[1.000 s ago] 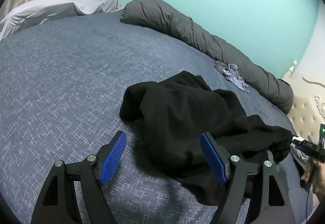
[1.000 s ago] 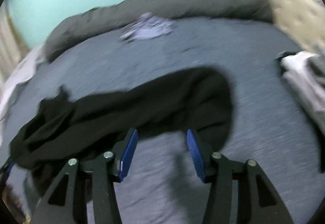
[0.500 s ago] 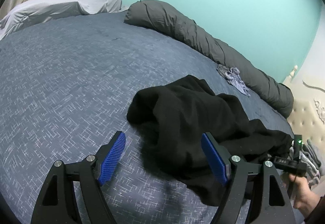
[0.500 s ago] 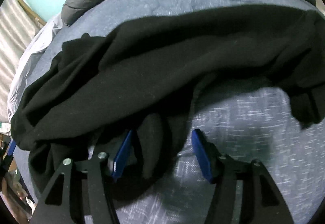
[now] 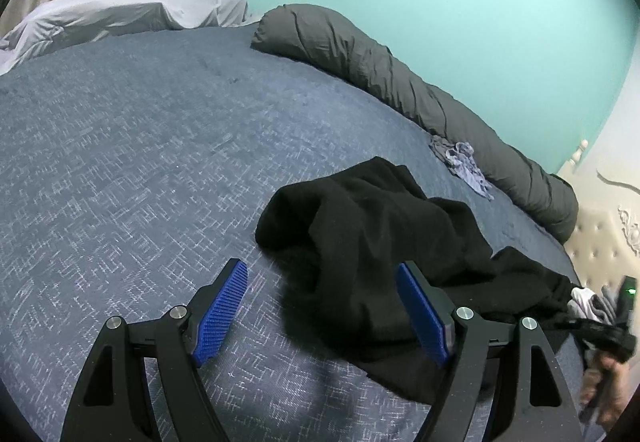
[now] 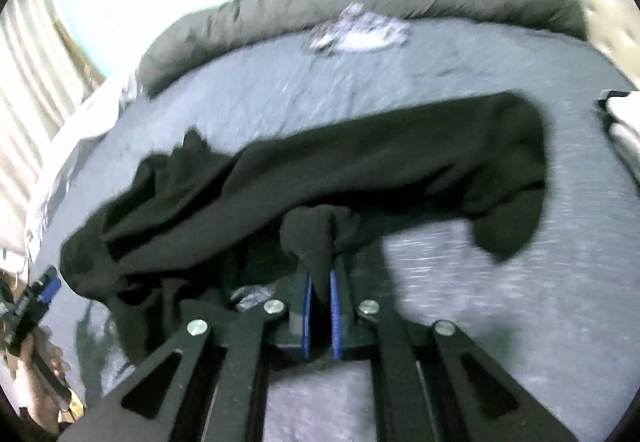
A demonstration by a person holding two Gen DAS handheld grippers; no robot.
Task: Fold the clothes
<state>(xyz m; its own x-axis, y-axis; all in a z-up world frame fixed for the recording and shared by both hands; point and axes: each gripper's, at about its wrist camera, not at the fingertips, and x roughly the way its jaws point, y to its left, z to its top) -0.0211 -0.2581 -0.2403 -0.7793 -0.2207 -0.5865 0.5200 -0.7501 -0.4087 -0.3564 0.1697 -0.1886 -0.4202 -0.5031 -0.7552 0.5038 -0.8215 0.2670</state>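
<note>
A crumpled black garment [image 5: 380, 242] lies on the blue-grey bed cover [image 5: 120, 161]. My left gripper [image 5: 324, 306] is open and empty, just above the garment's near edge, its right blue pad against the cloth. In the right wrist view the same black garment [image 6: 360, 169] stretches across the bed. My right gripper [image 6: 320, 282] is shut on a bunched fold of it, cloth sticking up between the blue pads. The right gripper also shows in the left wrist view [image 5: 600, 330] at the garment's far right end.
A rolled dark grey duvet [image 5: 400, 81] runs along the teal wall. A small pale grey garment [image 5: 460, 161] lies beside it. White bedding [image 5: 120, 9] sits at the far left. Folded light clothes [image 6: 624, 121] lie at the right by the tufted headboard [image 5: 600, 242].
My right gripper has closed on a fold of the black garment and lifted it a little; it was open before. The left gripper has stayed open and hardly moved.
</note>
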